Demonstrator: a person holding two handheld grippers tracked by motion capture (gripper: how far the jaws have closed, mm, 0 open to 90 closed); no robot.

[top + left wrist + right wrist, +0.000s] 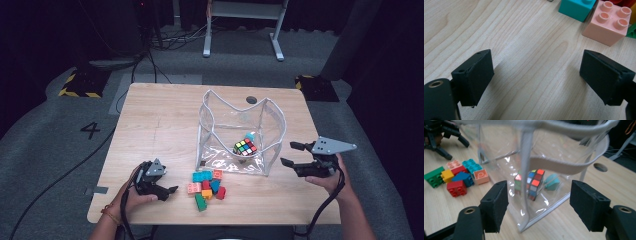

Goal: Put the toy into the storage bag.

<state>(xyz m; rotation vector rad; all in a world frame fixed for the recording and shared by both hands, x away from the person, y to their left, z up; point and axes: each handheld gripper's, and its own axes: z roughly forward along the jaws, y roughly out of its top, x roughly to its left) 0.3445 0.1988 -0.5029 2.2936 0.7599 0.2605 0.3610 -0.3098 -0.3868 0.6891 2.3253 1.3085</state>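
Observation:
A clear plastic bag [227,102] with white trim stands open on the wooden table. Inside it lie a colour cube [245,147] and a teal piece [250,136]. Several toy bricks [207,187] are piled in front of the bag. My left gripper [169,192] rests low on the table left of the pile, open, with bare wood between its jaws [536,72]; a pink brick [610,22] and a teal brick [576,7] lie just ahead. My right gripper [290,153] hovers open beside the bag's right side. Its jaws [539,202] frame the bag's corner seam, with the cube [534,182] behind it.
A round cable hole [251,100] sits near the table's far edge behind the bag. The table's front edge runs close below the bricks. A white desk frame [245,30] stands on the grey floor beyond, with cables and hazard-taped blocks [80,82].

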